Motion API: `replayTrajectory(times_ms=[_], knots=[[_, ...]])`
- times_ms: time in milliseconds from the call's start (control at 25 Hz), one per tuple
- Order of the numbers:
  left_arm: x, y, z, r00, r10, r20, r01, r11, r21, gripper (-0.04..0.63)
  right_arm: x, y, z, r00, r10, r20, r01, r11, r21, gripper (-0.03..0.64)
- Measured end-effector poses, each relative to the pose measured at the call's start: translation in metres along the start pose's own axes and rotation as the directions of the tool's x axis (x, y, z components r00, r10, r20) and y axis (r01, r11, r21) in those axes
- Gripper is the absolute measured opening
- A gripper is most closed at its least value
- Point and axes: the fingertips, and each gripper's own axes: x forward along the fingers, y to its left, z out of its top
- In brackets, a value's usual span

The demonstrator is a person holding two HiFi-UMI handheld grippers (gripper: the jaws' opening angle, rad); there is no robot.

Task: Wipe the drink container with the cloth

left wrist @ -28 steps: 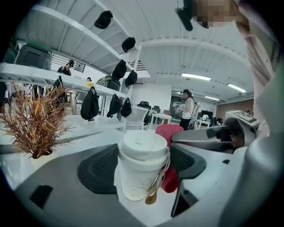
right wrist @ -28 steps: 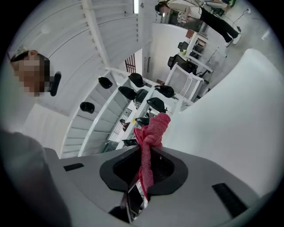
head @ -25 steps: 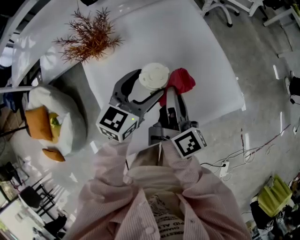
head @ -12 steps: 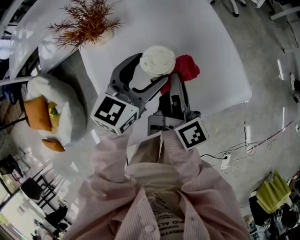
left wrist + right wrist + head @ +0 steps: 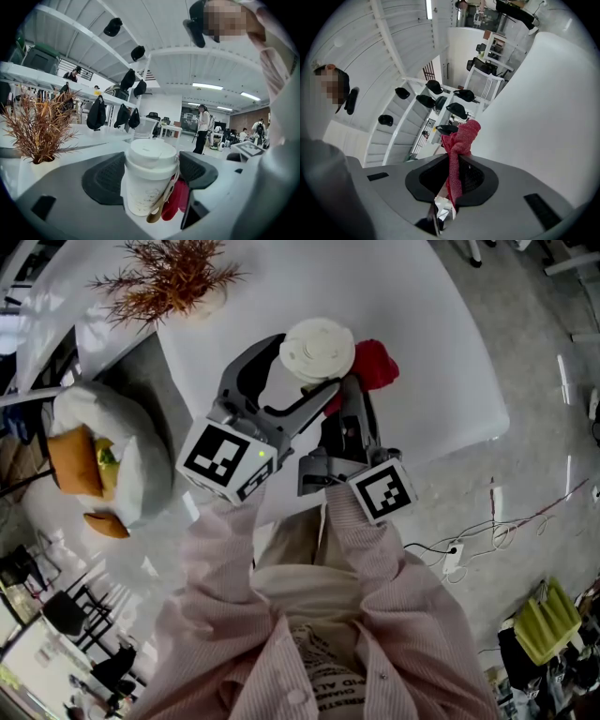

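Observation:
A white paper cup with a white lid (image 5: 317, 349) stands between the jaws of my left gripper (image 5: 309, 371), which is shut on its sides. In the left gripper view the cup (image 5: 149, 180) fills the gap between the two dark pads (image 5: 107, 180). A red cloth (image 5: 375, 365) hangs bunched against the cup's right side, pinched in my right gripper (image 5: 349, 397). The right gripper view shows the cloth (image 5: 459, 143) rising out of the shut right gripper (image 5: 457, 176). From the left gripper the cloth (image 5: 176, 201) shows low beside the cup.
The white table (image 5: 422, 315) lies under both grippers, its near edge close to the person's body. A dried orange plant (image 5: 173, 277) stands at the table's far left corner. A white cushion with a burger-like toy (image 5: 94, 465) sits to the left. Cables (image 5: 525, 521) cross the floor at right.
Both grippers, with the cup and the cloth, have drifted slightly up and right in the head view. The cloth stays at the cup's right side. Neither grip has changed.

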Motion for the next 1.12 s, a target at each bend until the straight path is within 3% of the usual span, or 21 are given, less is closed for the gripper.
replayTrajectory(times_ms=[1120], knots=[[-0.001, 0.000, 0.000, 1.000, 0.004, 0.018, -0.004, 1.000, -0.008, 0.359, 0.002, -0.069, -0.029, 0.982, -0.168, -0.087, 0.166, 0.986, -0.030, 0.041]])
